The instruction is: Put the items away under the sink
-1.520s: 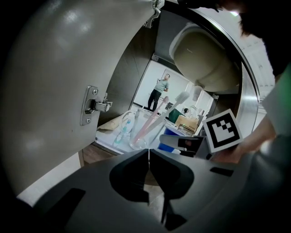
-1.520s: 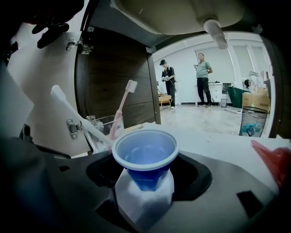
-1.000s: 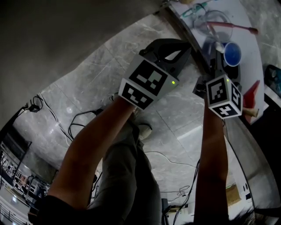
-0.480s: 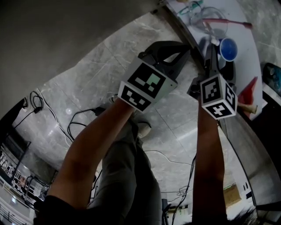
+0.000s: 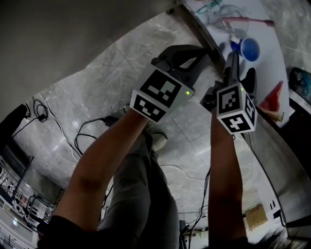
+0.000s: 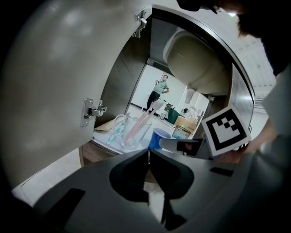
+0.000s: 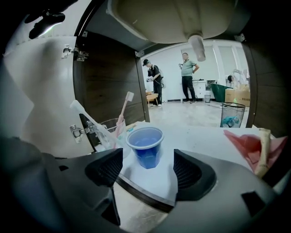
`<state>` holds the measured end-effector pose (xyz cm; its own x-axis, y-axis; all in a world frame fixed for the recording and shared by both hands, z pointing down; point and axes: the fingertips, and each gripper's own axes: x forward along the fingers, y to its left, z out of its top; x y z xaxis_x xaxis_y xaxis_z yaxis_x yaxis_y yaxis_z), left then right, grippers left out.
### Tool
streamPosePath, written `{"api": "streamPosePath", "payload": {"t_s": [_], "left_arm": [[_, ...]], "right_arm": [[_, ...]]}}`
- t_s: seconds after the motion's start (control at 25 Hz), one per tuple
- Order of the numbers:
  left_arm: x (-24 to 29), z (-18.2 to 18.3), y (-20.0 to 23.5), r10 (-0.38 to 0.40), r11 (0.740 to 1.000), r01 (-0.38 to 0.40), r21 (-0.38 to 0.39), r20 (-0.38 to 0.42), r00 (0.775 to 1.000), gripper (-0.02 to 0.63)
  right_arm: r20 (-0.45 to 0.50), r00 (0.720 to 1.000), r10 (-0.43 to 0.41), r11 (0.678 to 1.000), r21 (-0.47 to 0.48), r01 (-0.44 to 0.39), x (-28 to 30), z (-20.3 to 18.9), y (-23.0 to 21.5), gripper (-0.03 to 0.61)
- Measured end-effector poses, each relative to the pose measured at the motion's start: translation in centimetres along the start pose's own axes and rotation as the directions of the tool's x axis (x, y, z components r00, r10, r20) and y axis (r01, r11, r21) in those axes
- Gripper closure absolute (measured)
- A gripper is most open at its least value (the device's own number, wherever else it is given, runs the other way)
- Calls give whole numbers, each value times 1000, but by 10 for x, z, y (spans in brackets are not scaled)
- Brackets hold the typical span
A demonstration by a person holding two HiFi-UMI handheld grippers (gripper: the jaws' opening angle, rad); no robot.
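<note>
My right gripper (image 7: 148,169) is spread just short of the upright blue cup (image 7: 145,144) on the near part of the white shelf (image 7: 200,136) under the sink (image 7: 173,18), left gripper (image 6: 148,157) pressed together on nothing; that cup looks thin, light and crushable, so I'd pinch its mid-wall gently

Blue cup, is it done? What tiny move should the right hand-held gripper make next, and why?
Probably draw the right hand-held gripper straight back. The blue cup stands upright on the white shelf under the sink, and the jaws are open, not touching it, so it looks put away.
</note>
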<state>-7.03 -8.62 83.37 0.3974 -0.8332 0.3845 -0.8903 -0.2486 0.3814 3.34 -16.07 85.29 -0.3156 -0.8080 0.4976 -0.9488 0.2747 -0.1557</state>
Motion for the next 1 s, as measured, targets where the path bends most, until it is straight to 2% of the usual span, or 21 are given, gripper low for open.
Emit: {"api": "streamPosePath", "payload": {"t_s": [0.48, 0.72, 1.0], "left_arm": [[-33, 27, -8, 41, 999, -41, -29, 11, 999, 601], [-63, 36, -14, 75, 995, -76, -65, -18, 997, 601], [-97, 70, -31, 78, 993, -80, -90, -25, 997, 601]], "right_arm": [[-59, 995, -85, 996, -13, 84, -49, 10, 14, 258], [-105, 987, -121, 992, -50, 117, -78, 25, 22, 258], [-125, 988, -87, 995, -67, 79, -108, 54, 50, 259]]}}
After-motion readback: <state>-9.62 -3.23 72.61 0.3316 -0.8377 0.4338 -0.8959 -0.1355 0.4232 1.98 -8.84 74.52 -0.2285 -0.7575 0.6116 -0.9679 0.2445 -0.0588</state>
